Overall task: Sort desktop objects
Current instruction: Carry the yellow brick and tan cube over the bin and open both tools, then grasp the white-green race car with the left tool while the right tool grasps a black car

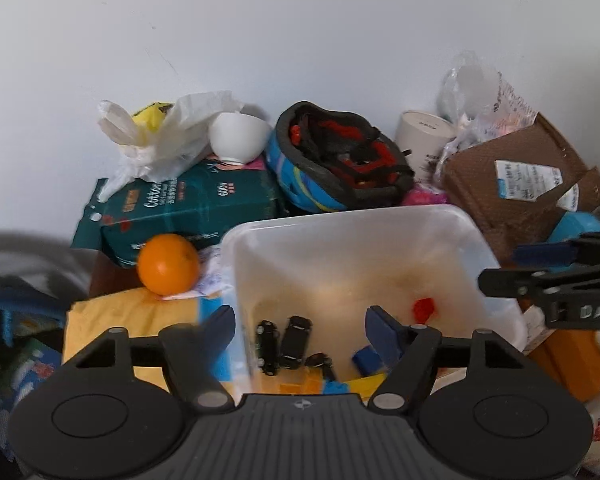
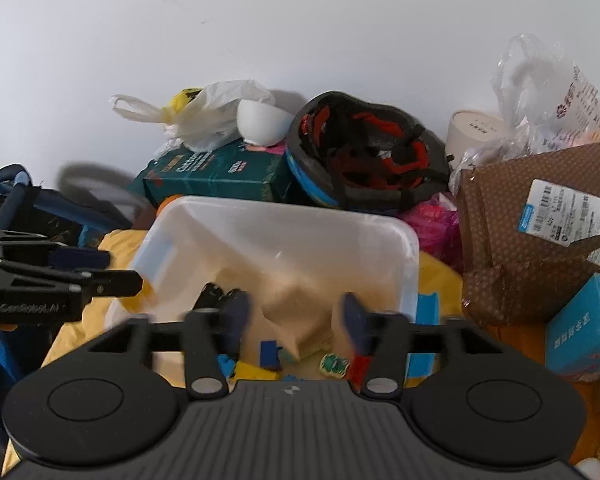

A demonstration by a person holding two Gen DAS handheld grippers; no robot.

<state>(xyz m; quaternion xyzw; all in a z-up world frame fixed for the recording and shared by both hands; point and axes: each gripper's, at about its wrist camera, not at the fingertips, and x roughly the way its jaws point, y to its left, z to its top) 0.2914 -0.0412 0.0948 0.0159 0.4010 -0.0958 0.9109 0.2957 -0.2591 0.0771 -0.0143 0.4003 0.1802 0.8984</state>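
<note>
Bin (image 1: 380, 232) centre frame, toy cars (image 1: 284, 344) and blocks (image 2: 256, 368) inside. Left gripper (image 1: 300, 326) and right gripper (image 2: 292, 322) spread wide, apparently empty; fingertips blurred. Orange (image 1: 168, 264) left of bin.

The translucent plastic bin (image 1: 352, 232) holds small black toy cars (image 1: 288, 342); a round orange fruit (image 1: 168, 264) lies left of it, a blue-shelled bicycle helmet (image 1: 340, 160) behind.
</note>
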